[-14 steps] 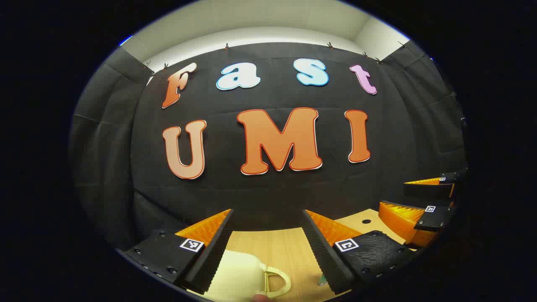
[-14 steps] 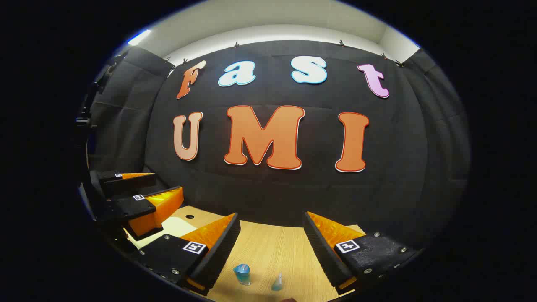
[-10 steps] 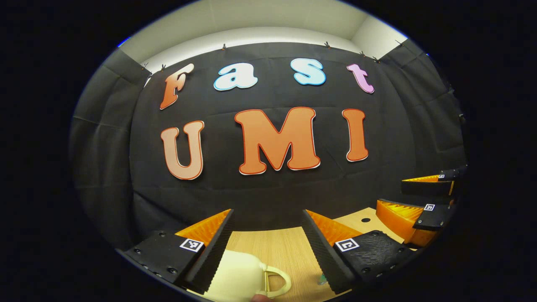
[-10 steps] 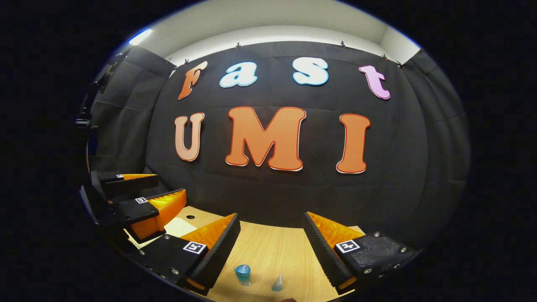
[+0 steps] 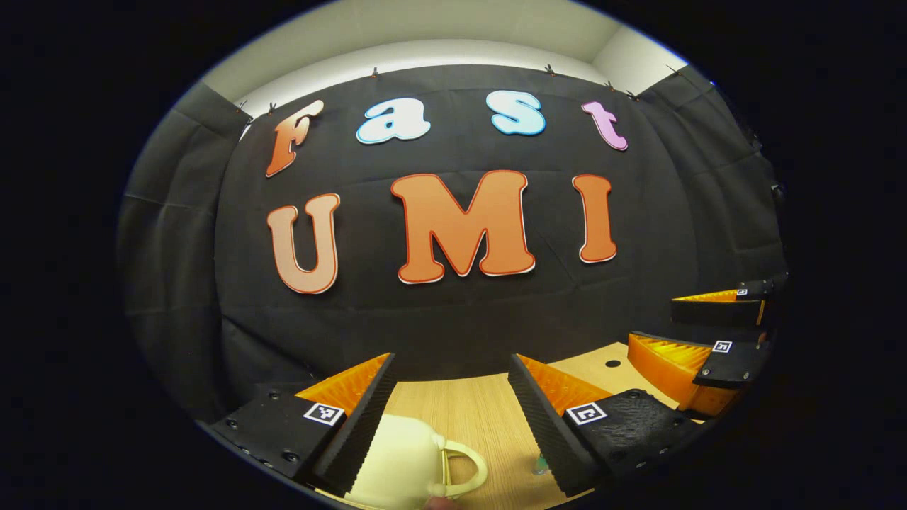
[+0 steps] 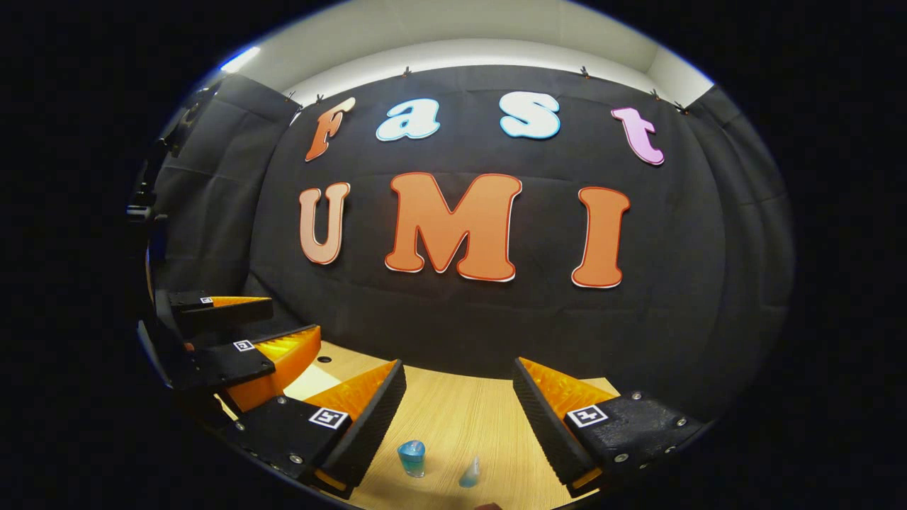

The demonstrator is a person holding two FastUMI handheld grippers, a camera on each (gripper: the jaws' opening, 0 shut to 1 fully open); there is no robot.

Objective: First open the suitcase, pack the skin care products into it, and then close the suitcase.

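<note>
The left tool (image 5: pixel 450 372) hung wide above the desk (image 5: pixel 482 418), holding nothing. A cream suitcase (image 5: pixel 397 460) with a looped handle (image 5: pixel 464 471) lay on the desk below it, partly behind the left finger. The right tool (image 6: pixel 457 375) was also wide and empty. On the desk between its fingers stood a small blue bottle (image 6: pixel 412 458) and, just beside it, a smaller clear one (image 6: pixel 470 473). Each tool showed at the edge of the other's view, well apart.
</note>
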